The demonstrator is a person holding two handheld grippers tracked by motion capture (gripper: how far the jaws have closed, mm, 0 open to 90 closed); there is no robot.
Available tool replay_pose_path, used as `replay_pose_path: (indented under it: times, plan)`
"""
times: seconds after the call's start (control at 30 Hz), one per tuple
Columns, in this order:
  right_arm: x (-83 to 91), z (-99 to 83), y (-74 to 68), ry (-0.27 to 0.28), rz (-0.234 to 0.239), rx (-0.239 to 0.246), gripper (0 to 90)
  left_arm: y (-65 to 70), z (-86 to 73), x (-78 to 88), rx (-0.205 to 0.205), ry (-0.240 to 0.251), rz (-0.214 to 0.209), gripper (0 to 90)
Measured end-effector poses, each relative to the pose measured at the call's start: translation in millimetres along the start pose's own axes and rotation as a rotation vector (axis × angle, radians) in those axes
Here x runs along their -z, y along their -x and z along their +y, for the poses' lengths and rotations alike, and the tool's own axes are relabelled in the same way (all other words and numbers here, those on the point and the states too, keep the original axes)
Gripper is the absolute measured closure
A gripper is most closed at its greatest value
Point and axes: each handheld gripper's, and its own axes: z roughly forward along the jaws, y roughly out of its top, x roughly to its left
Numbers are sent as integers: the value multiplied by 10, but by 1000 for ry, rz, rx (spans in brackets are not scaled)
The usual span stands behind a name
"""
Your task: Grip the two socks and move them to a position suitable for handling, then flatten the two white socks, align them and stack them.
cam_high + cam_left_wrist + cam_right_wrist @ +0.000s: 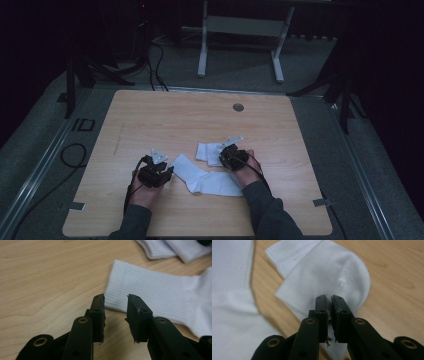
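Observation:
Two white socks lie on the wooden table (150, 115). The longer sock (205, 179) lies flat in an L shape at the middle. My left gripper (169, 171) is at its ribbed cuff (160, 295); the left gripper (115, 301) is open, with the cuff's edge just beyond the fingertips and nothing between the jaws. The smaller folded sock (208, 151) lies just behind the long one. My right gripper (223, 159) is over it. In the right gripper view the right gripper (329, 300) is shut on the folded sock (324, 267), whose fabric puckers at the tips. The long sock (229, 290) lies to the left.
A round cable hole (238, 107) sits in the far part of the table. A white stand (240, 25) is on the floor beyond it, and cables (75, 155) lie on the floor at the left. The room is dim.

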Motion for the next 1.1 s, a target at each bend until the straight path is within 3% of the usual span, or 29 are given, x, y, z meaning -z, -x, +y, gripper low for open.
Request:
replay_pose_path:
  times: [0.17,0.23,0.27,0.33,0.43,0.47,0.5,0.57,0.63,0.7,0.87,1.1]
  plan:
    - [79,-16,-34,-34,73,34,736,-22,-11,-19,0,2,13,671]
    - [112,-8,-30,-37,81,42,718,-23,-12,-26,2,3,16,671]
    - [215,20,28,9,73,22,672,-32,-11,-42,4,1,21,671]
    - [252,41,93,28,41,-13,638,-36,-10,-57,7,-3,21,671]
    - [241,59,242,35,20,-106,591,-34,-15,-75,3,-13,30,670]
    - [241,59,242,35,20,-106,591,-34,-15,-75,3,-13,30,669]
    - [201,63,315,28,54,-167,565,-38,-16,-77,6,-10,28,669]
    - [181,65,332,22,63,-178,552,-48,-16,-75,13,-10,29,669]
    - [89,83,358,-27,102,-206,530,-56,-18,-78,17,-11,26,669]
    - [36,97,364,-42,105,-214,555,-57,-19,-79,15,-13,29,669]
    - [47,133,347,-24,97,-195,843,-50,-22,-92,16,-16,32,666]
    - [256,180,344,39,90,-162,884,-47,-24,-89,12,-24,37,657]
